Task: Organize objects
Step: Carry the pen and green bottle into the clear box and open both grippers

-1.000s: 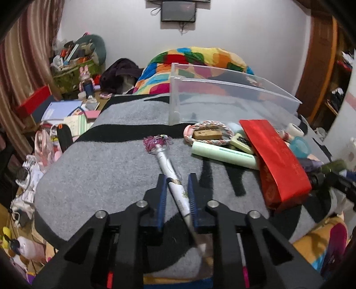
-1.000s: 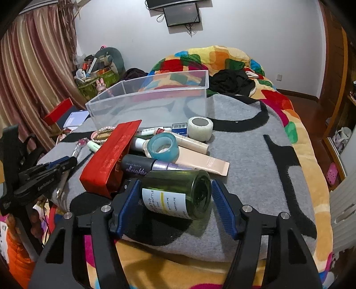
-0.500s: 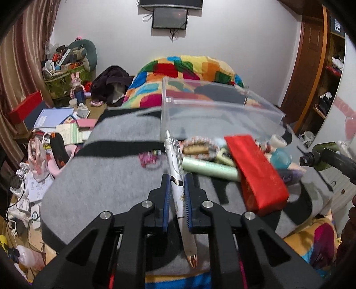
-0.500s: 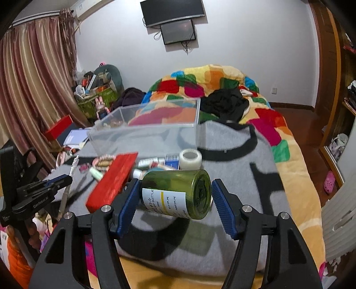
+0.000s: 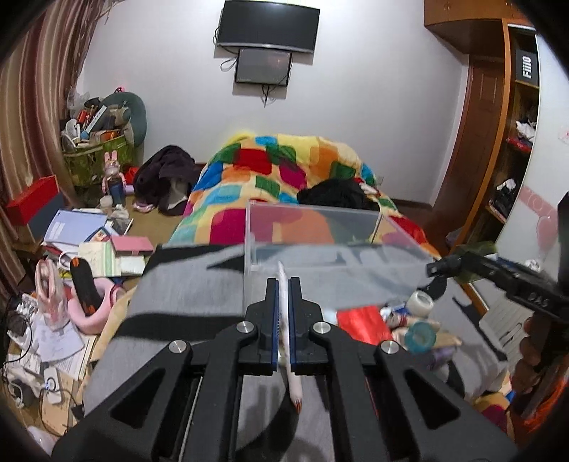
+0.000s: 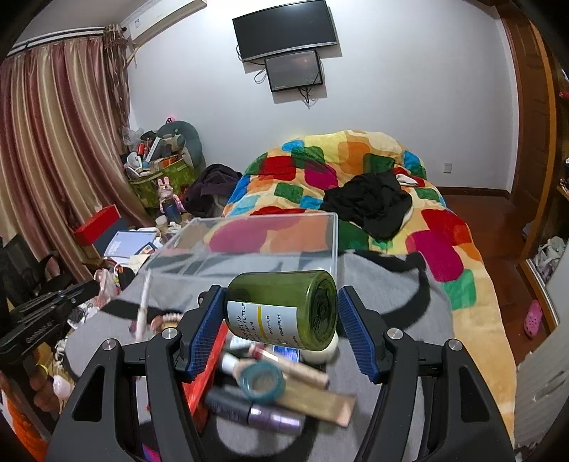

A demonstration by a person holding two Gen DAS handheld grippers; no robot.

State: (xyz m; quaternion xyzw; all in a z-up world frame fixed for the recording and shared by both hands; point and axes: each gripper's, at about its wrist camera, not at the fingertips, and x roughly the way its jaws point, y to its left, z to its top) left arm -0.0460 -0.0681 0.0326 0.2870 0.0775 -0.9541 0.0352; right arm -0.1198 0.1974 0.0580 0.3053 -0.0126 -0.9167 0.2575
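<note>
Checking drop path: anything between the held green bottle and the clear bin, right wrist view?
Nothing solid. In the right wrist view the green bottle, held in the right gripper, hangs just short of the clear bin; only grey blanket shows between.

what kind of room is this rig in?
Almost certainly a lived-in bedroom: a bed under a patchwork quilt, a wall-mounted TV, curtains and floor clutter beside it. The sorting happens on a grey blanket at the bed's foot.

clutter (image 6: 274,383) before clear bin (image 6: 249,245)
</note>
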